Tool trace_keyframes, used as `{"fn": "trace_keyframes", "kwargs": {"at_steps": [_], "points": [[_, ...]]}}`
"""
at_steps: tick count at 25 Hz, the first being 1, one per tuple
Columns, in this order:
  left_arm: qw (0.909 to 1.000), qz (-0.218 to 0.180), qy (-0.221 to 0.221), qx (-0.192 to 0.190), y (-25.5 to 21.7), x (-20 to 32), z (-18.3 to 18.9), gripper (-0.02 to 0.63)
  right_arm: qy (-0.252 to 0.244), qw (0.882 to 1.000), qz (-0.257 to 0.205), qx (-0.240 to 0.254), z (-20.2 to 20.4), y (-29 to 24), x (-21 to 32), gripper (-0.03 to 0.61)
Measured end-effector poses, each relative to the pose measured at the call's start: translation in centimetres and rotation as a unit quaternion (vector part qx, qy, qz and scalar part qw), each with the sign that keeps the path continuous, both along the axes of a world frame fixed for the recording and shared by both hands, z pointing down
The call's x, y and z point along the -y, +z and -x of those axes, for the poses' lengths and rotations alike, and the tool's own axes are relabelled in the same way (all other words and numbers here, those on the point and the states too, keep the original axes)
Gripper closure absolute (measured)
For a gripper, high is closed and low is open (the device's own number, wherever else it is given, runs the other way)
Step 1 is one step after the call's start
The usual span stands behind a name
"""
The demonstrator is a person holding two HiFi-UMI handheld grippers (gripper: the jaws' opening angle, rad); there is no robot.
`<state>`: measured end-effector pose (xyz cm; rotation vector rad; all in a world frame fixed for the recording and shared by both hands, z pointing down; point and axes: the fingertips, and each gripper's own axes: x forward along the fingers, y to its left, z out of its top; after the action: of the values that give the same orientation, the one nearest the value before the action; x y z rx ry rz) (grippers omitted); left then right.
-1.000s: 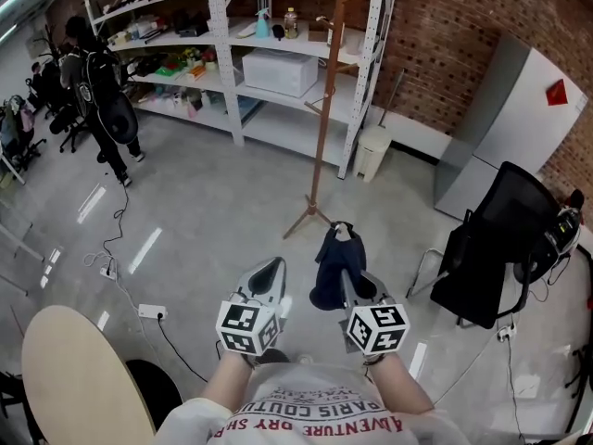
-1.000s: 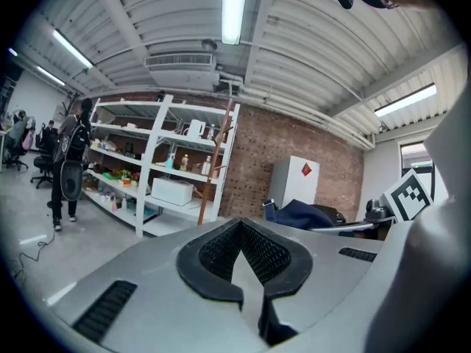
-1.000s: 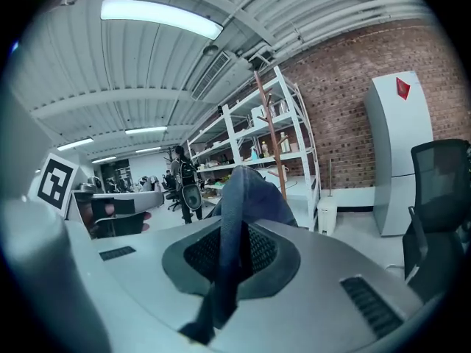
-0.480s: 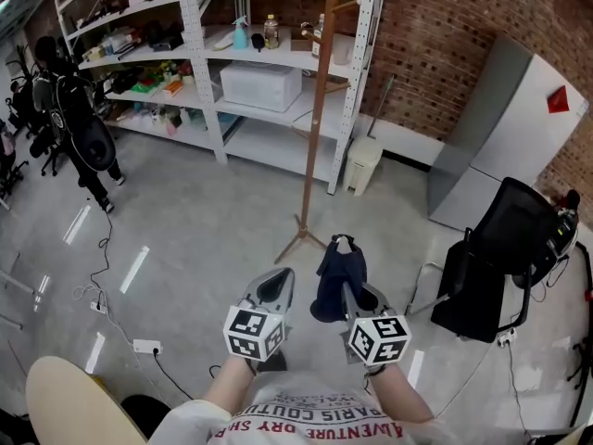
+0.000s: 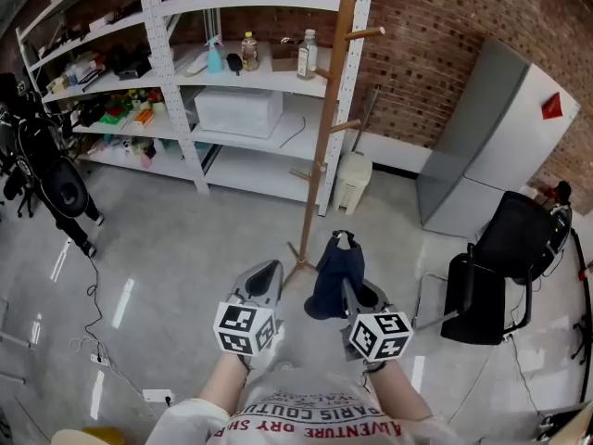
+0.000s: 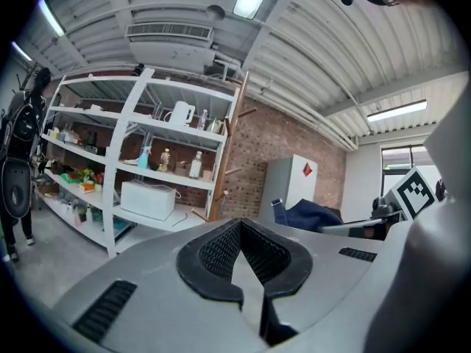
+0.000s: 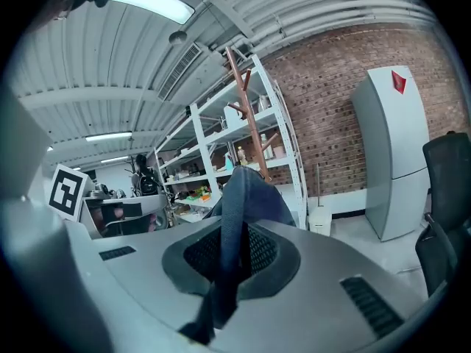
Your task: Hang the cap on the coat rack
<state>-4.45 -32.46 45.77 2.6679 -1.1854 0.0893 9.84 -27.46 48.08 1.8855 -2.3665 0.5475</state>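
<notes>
A dark blue cap [image 5: 334, 269] hangs from my right gripper [image 5: 347, 288], which is shut on its fabric. In the right gripper view the cap [image 7: 239, 197] drapes up between the jaws of the right gripper [image 7: 230, 250]. The wooden coat rack [image 5: 332, 128] stands ahead of both grippers, its pegs bare, its feet on the floor just beyond the cap. It also shows as the coat rack [image 7: 247, 105] past the cap. My left gripper [image 5: 266, 273] is level with the right one, shut with nothing in it; its jaws meet in the left gripper view [image 6: 240, 235].
White metal shelving [image 5: 157, 72] with bottles and a white box stands behind the rack. A small white bin [image 5: 351, 182] sits by its foot. A grey cabinet [image 5: 489, 146] and a black office chair [image 5: 505, 253] are at the right. A person [image 5: 51, 170] stands far left.
The rack and shelving have come closer and slid left and down in the head view. The round table at lower left has dropped out of sight. Both grippers keep their pose and the cap stays held.
</notes>
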Motion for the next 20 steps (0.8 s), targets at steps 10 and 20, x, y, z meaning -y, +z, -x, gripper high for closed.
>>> {"fn": "trace_keyframes", "kwargs": {"at_steps": [10,20], "points": [[1.0000,-0.006,0.003,0.000,0.4,8.4,1.0,0.607,0.013,0.999,-0.023,-0.020,-0.8,-2.1,8.3,0.557],[0.9972,-0.073,-0.014,0.009,-3.4,13.9,-4.1,0.607,-0.010,0.994,-0.099,-0.033,-5.8,-8.0,16.5,0.557]]}}
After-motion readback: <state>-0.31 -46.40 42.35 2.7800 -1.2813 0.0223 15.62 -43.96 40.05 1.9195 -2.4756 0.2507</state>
